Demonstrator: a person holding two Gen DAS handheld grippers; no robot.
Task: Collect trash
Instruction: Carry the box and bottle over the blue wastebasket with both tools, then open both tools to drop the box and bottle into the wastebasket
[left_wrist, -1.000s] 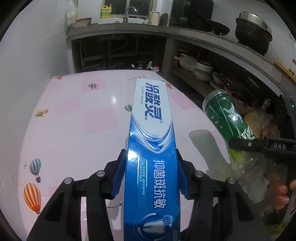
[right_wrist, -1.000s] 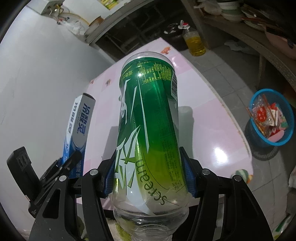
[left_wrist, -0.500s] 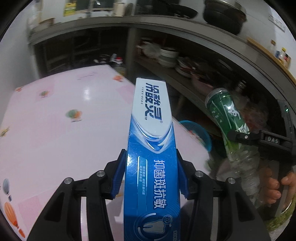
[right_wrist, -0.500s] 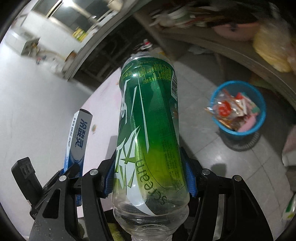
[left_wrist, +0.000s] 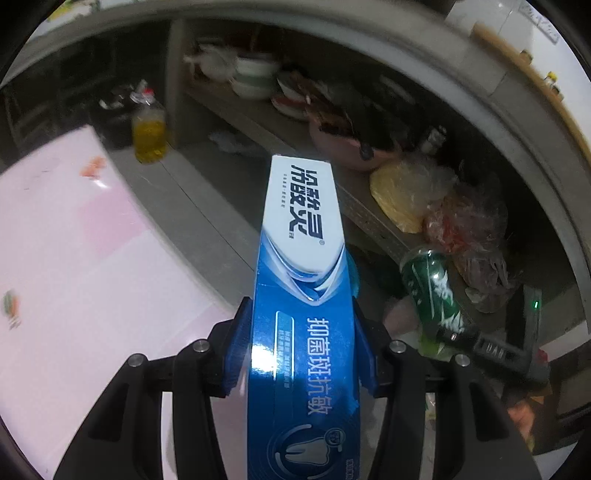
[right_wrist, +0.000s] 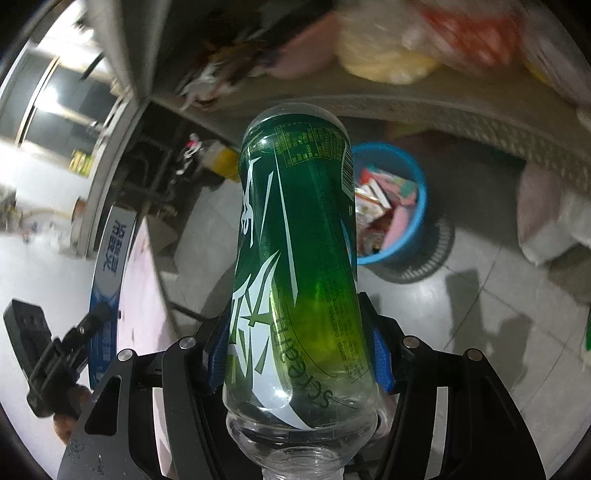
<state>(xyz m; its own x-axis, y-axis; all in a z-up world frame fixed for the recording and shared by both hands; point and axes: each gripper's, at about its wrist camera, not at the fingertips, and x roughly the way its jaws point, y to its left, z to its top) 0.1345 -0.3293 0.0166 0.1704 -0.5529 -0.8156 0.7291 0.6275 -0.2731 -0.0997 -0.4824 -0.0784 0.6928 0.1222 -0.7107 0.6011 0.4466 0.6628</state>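
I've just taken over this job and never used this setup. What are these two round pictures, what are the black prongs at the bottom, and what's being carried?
There is no robot arm here: a person holds a handheld two-finger gripper in each hand, and each gripper carries a fisheye camera looking along its fingers. The black prongs are those fingers.

The left wrist view shows the left gripper clamped on a blue and white toothpaste box. The right wrist view shows the right gripper clamped on a green-labelled plastic bottle, neck toward the camera.

Each camera also catches the other tool at its edge. To the left lies a pink table; no trash is visible on the part shown. On the tiled floor stands a blue bin already holding wrappers, probably where both items go.
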